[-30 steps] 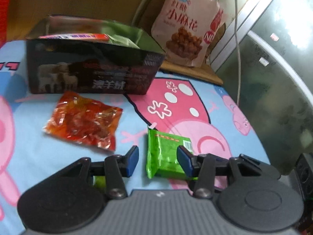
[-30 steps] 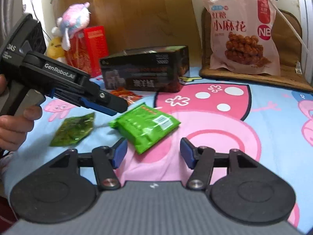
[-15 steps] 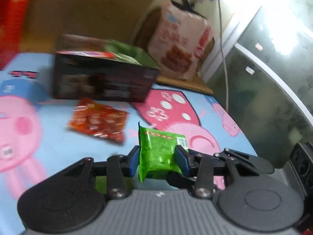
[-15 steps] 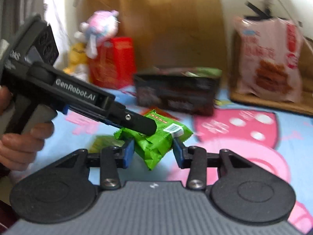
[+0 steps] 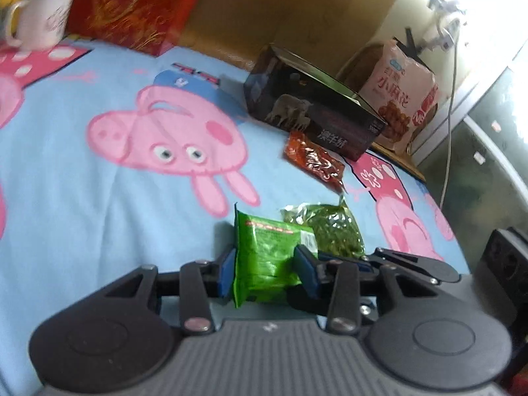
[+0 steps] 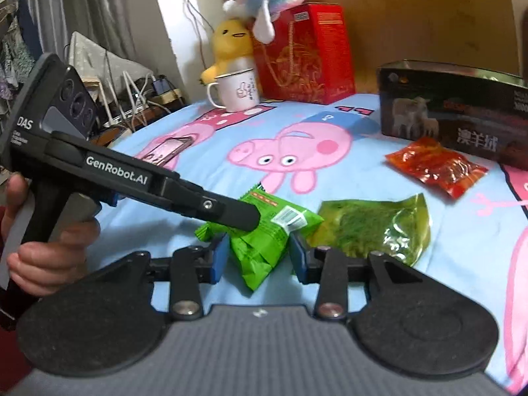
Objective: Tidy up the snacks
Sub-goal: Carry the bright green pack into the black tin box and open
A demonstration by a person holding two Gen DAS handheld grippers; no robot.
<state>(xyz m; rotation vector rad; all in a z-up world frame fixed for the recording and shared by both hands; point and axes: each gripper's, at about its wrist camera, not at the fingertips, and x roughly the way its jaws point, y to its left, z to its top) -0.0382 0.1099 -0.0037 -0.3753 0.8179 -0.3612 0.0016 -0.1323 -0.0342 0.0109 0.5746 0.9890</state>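
Note:
A bright green snack packet stands on edge between the blue pads of my left gripper, which is shut on it. In the right wrist view the same green packet sits between the pads of my right gripper. Those jaws are closing and press its sides. The left gripper reaches in from the left over the packet's top, a hand on its handle. An olive packet of greens lies just to the right. A red packet lies in front of the dark open box.
A blue cartoon-pig sheet covers the surface. At the back stand a white mug, a red box and plush toys. A phone lies on the sheet. A large pink snack bag leans beyond the dark box.
The green packet lay flat between open jaws. Both grippers have since shut on it and carried it left, beside the olive packet. Both views swung left.

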